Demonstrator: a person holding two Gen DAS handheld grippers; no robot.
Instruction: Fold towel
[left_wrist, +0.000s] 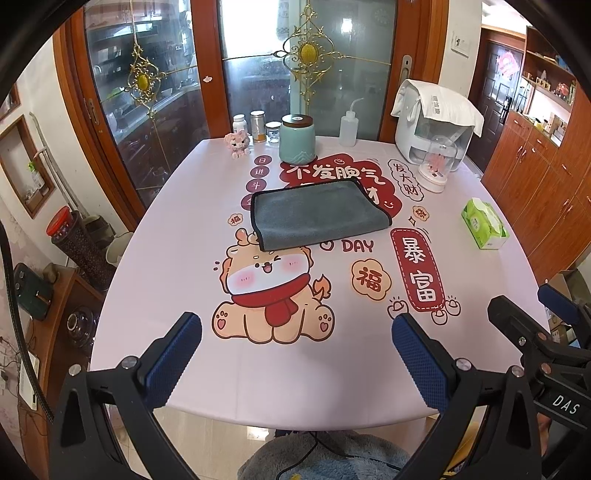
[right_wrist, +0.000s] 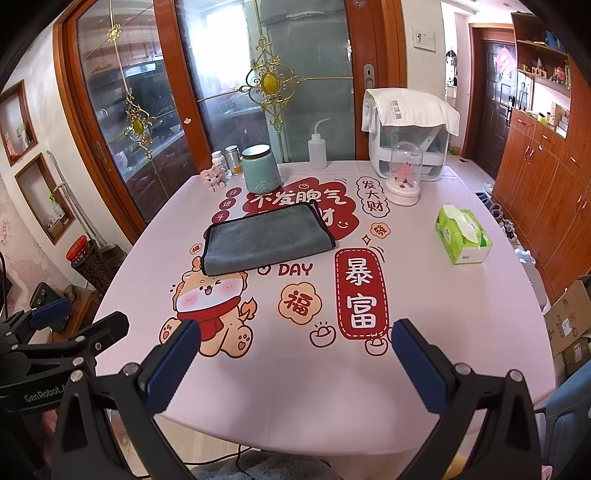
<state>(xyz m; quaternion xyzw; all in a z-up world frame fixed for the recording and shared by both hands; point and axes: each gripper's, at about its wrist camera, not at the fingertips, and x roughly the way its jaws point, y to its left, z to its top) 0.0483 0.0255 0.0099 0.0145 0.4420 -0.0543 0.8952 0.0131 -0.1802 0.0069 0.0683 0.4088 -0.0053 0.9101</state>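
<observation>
A grey towel (left_wrist: 317, 214) with a black hem lies folded flat in the middle of the pink printed tablecloth (left_wrist: 177, 280); it also shows in the right wrist view (right_wrist: 266, 238). My left gripper (left_wrist: 295, 332) is open and empty, held above the near table edge, well short of the towel. My right gripper (right_wrist: 295, 339) is open and empty too, also near the front edge. The right gripper shows at the right of the left wrist view (left_wrist: 535, 306), and the left gripper shows at the left of the right wrist view (right_wrist: 77, 317).
Behind the towel stand a teal canister (left_wrist: 297, 142), small jars (left_wrist: 257, 125), a pink toy (left_wrist: 238, 144), a squeeze bottle (left_wrist: 349, 127), a glass dome (left_wrist: 437, 166) and a white appliance (left_wrist: 432, 125). A green tissue box (left_wrist: 484, 228) sits at the right. Wooden cabinets (left_wrist: 546, 192) stand right of the table.
</observation>
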